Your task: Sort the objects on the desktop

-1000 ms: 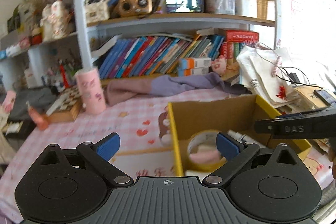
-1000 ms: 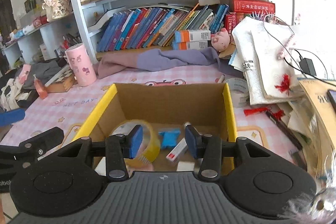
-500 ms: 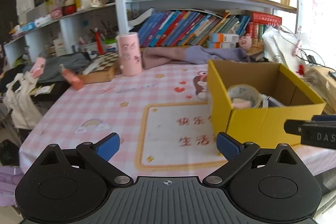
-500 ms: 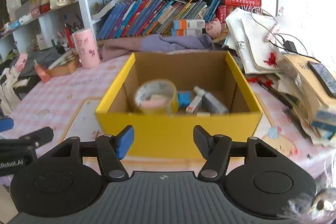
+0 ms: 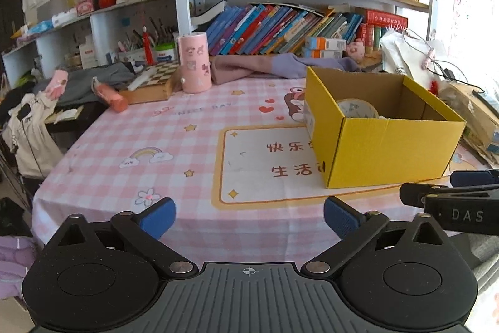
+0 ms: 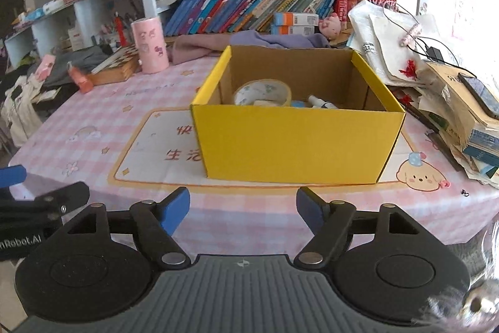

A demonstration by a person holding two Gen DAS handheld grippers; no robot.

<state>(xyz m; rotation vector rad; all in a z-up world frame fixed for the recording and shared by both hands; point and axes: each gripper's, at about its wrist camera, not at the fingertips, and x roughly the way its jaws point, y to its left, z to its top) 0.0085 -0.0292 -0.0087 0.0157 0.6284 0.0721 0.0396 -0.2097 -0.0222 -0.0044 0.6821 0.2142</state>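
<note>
Pink checked tablecloth (image 6: 93, 120), yellow box (image 6: 296, 139), tape roll (image 6: 262, 91) inside

Both grippers pulling back from the yellow box (image 6: 296, 142), right gripper (image 6: 242, 206) jaws opening — empty, seemingly.

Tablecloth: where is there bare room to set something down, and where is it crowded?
Free: the pink checked tablecloth left of the yellow box, from the pink cup to the near edge, and the strip in front of the box. Crowded: the paper and book pile on the right, and the chessboard corner.
</note>
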